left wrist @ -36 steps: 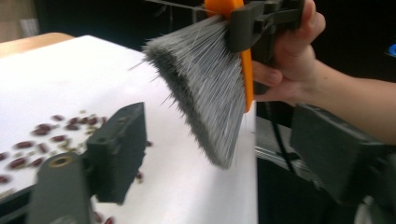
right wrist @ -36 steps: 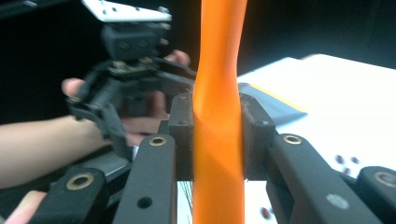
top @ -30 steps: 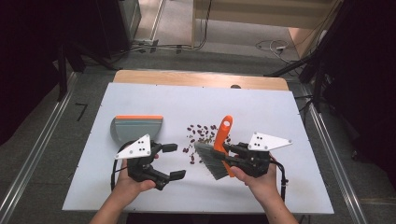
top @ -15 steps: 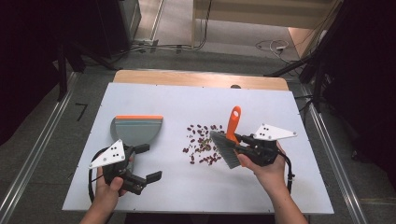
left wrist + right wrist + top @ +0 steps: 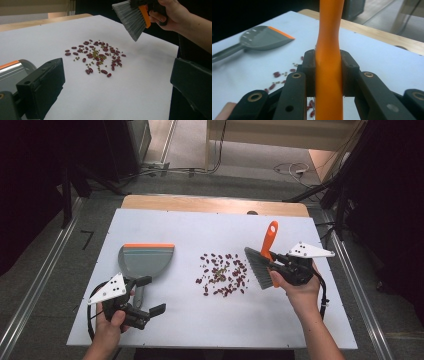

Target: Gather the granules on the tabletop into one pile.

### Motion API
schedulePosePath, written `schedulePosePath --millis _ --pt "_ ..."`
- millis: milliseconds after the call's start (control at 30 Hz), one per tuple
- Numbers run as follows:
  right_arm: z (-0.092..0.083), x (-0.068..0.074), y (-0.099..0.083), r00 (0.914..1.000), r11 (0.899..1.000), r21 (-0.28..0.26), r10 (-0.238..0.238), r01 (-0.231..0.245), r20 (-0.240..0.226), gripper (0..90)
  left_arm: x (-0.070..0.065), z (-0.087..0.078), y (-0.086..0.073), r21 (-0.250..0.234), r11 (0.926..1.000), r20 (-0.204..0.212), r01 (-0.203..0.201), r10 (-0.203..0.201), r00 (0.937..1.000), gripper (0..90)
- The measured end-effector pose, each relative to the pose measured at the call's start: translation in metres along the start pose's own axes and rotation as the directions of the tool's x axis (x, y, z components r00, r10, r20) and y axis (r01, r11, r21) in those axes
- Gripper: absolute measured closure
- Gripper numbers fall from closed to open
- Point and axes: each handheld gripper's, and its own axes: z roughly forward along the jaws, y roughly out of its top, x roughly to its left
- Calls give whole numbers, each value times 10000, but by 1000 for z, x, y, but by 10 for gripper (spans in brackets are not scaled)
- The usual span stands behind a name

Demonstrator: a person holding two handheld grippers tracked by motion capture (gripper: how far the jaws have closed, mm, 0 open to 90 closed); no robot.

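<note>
Right gripper [image 5: 278, 266] has its fingers clenched on the brush [image 5: 263, 260] by its stiff orange handle, near the surface's right edge. Left gripper [image 5: 148, 295] is released, just by the dustpan [image 5: 145, 261] handle. Beans [image 5: 222, 274] sit mid-surface; light and rolly, so sweep gently.

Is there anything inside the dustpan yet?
The dustpan tray looks bare grey in the high view; the beans all lie on the white table beside it. Its deep back corner is too blurred to check.
</note>
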Motion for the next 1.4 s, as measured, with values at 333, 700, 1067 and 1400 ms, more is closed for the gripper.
schedulePosePath --millis 333,700,1067,1400 --pt "17 -18 24 9870 9900 1247 -828 657 1380 692 6 -2 -5 -27 9999 -269 112 -112 9996 8" --pt "71 -26 41 9655 9317 3414 -1929 1243 1751 692 9 -3 -7 -68 9996 -308 278 -280 9991 8" --pt "138 -13 45 9089 8192 5358 -3622 2045 2068 691 12 -4 -7 -42 9996 -294 262 -263 9992 9" --pt "175 11 34 8672 7329 6199 -4702 2802 1639 691 14 -7 -8 -81 9994 -336 340 -343 9988 9"
